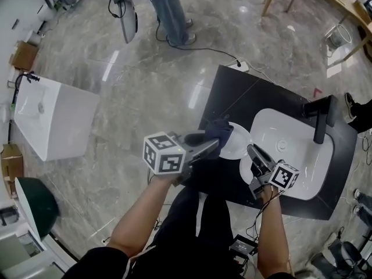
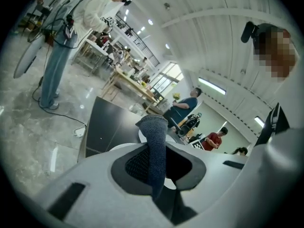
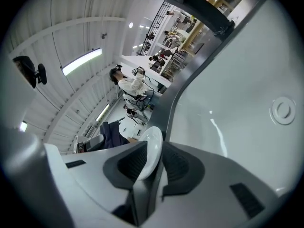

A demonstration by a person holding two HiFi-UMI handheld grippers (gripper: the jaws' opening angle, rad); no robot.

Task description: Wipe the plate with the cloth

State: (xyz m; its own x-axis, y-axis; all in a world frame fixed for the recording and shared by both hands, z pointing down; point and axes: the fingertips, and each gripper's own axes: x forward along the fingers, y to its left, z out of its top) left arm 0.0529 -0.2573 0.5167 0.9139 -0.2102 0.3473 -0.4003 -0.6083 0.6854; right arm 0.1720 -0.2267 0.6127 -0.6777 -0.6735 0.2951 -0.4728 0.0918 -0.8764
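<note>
A dark blue cloth (image 1: 218,131) sticks up from my left gripper (image 1: 212,146), which is shut on it; in the left gripper view the cloth (image 2: 154,146) stands between the pads as a folded strip. It hangs at the left rim of the white plate (image 1: 235,141), which sits on edge over the black counter (image 1: 232,92). My right gripper (image 1: 254,151) is at the plate's right side. In the right gripper view the plate's rim (image 3: 151,148) lies between the jaws, leaning on the left pad, with a dark gap to the right pad.
A white sink basin (image 1: 302,161) with a black faucet (image 1: 321,118) is set in the counter, right of the plate. A loose white basin (image 1: 55,118) stands on the floor at left. A person (image 1: 171,10) stands on the far side, with a cable across the floor.
</note>
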